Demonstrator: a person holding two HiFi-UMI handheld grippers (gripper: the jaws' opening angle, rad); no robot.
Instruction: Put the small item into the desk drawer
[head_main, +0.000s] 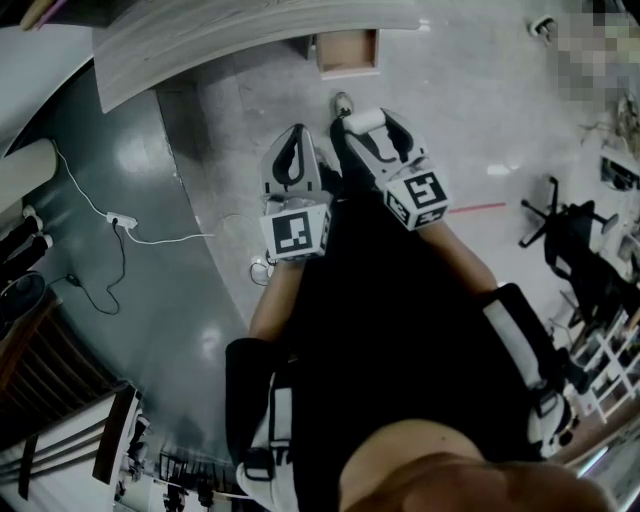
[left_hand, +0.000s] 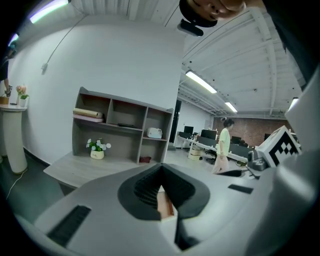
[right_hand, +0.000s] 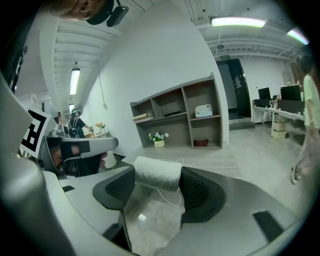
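Observation:
In the head view my right gripper (head_main: 366, 123) is shut on a small white spool of thread (head_main: 364, 121); in the right gripper view that spool of thread (right_hand: 157, 173) sits crosswise between the dark pads, a loose strand hanging below. My left gripper (head_main: 297, 132) hangs beside it, shut, with nothing held; its left gripper (left_hand: 161, 181) pads leave only a thin slit. Ahead of both, a wooden drawer (head_main: 347, 51) stands pulled open under the grey-wood desk (head_main: 230, 42). Both grippers are in the air, short of the drawer.
A shelf unit (left_hand: 120, 125) and a small flower pot (left_hand: 97, 150) stand on the desk. A power strip (head_main: 121, 221) with a white cable lies on the dark floor at left. An office chair (head_main: 570, 238) stands at right. A person (left_hand: 223, 146) walks far behind.

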